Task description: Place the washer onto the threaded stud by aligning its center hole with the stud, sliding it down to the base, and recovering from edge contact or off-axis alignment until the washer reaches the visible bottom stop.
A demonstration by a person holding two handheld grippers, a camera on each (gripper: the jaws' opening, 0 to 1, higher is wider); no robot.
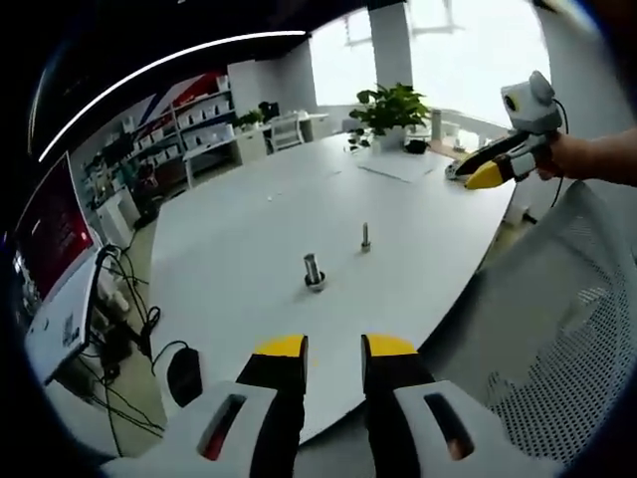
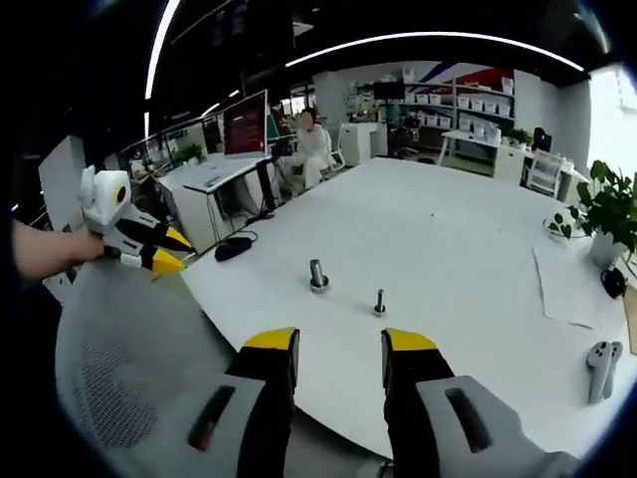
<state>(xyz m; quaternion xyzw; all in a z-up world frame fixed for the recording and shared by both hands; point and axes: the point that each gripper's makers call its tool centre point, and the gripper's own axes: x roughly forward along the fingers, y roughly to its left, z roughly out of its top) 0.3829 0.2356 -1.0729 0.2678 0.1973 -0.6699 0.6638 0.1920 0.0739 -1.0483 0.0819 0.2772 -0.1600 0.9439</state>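
Note:
Two small metal pieces stand upright on the white table (image 1: 249,209). One is a thicker stud (image 1: 314,270) with a wider ring at its foot; it also appears in the right gripper view (image 2: 318,275). The other is a thinner bolt (image 1: 365,237) (image 2: 379,302) a short way from it. I cannot make out a separate loose washer. My left gripper (image 1: 335,349) is open and holds nothing, hovering off the table's near edge. My right gripper (image 2: 339,344) is open and holds nothing too, off the opposite edge. Each gripper shows in the other's view, held in a hand (image 1: 493,169) (image 2: 149,249).
A mesh chair (image 2: 109,378) (image 1: 567,339) sits under my grippers at the table edge. A potted plant (image 1: 388,108) (image 2: 607,204), a sheet of paper (image 2: 567,284), a controller (image 2: 600,368) and a mouse (image 2: 232,248) lie around the table. A person (image 2: 311,144) sits at a far desk.

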